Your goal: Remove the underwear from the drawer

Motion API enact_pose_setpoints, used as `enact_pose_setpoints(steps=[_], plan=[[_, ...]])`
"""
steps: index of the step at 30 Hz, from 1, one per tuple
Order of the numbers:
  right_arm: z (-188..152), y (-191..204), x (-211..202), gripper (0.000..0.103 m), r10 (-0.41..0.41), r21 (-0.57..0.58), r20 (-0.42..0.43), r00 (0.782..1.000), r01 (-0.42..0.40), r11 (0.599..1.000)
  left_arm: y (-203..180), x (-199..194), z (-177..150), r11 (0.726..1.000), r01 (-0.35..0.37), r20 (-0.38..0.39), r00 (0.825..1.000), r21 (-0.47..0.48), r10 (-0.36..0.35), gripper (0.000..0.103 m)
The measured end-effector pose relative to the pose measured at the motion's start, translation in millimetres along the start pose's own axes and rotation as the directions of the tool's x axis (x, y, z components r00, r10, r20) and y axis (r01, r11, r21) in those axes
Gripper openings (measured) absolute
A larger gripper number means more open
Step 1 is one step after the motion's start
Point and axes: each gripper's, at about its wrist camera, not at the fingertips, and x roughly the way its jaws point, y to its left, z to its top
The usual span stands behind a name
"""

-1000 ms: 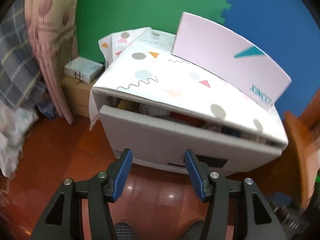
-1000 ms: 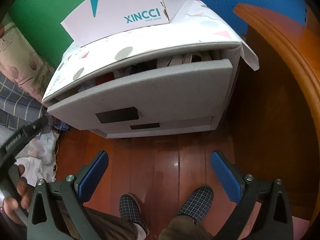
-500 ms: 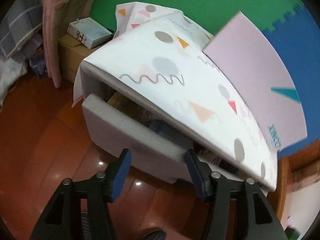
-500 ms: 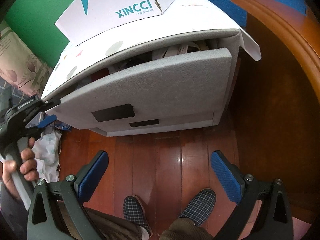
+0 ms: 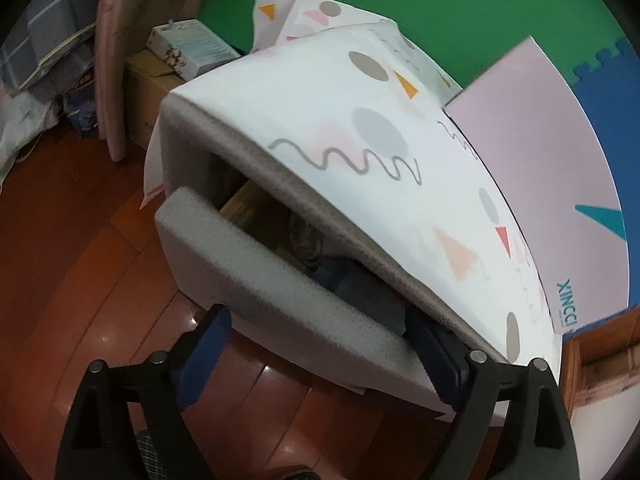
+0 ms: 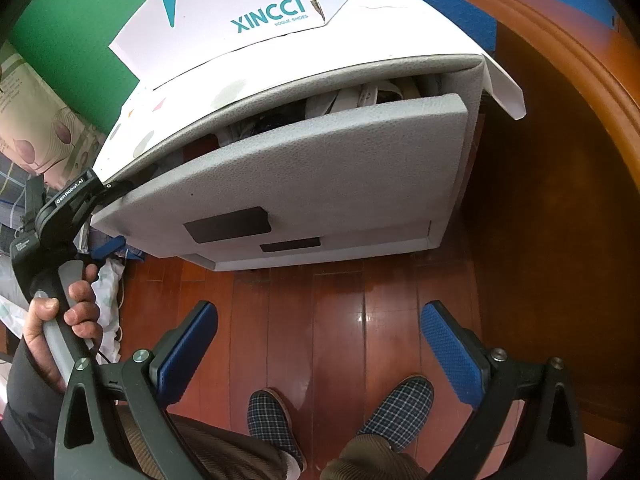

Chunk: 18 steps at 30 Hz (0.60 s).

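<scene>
Wooden floor [image 6: 332,320] before ajar drawer [image 6: 320,168]

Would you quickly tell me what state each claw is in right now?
Left claw: jaws opening wide, straddling the grey drawer front, pads not pressing on it.
Right claw: open and empty, above the wooden floor.
</scene>
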Motion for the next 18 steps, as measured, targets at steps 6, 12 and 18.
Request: enact_pose_setpoints(steps=[6,12,18], plan=[[1,1,-1,0.102,-0.001,-0.008,0.012,1.000,0.001,1.000,-6,-9,-8,0.995,-0.062,-0.006,0.998,0.072,0.063,0.092],[-2,2,-14,0.102,0.037,-0.025,0.079,0.996,-0.035,0.999,9,-25,-27,0.993,-0.067,-0.054,0.996,0.095,0.072,0.092],[-6,4,-33,0.102,0.043,-0.022,0.176,0.983,-0.040,0.999,31,-42,-47,0.991,-0.079,-0.089,0.992,0.104,0.088,0.092]])
